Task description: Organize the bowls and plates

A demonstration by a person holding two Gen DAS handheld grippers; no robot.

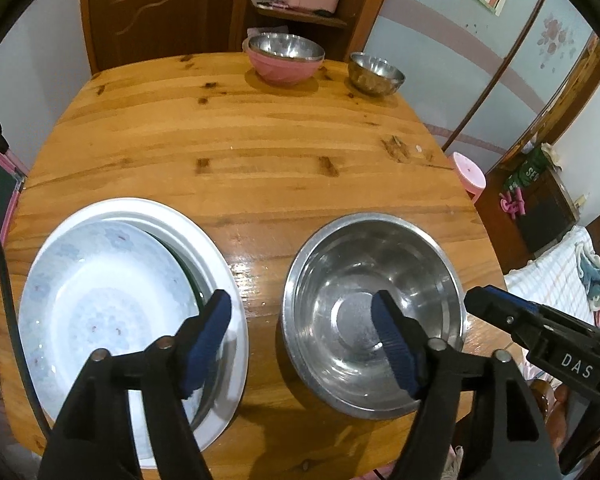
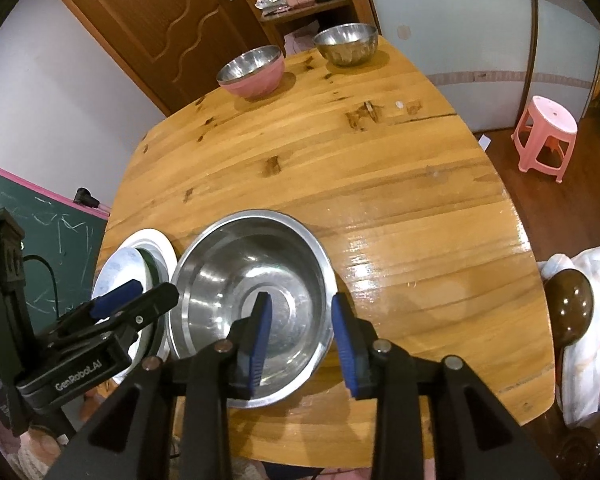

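Both grippers were empty with jaws apart: left gripper (image 1: 302,344) hung between the plate stack (image 1: 112,304) at table's 7 o'clock and the big steel bowl (image 1: 374,312) at 5, while right gripper (image 2: 300,340) straddled that bowl's near rim without clamping. Plates looked done, patterned one nested in the white one. Bowls looked only partly sorted: pink-and-steel nested bowls (image 1: 284,58) at 12, small steel bowl (image 1: 376,73) at 1, big bowl apart.
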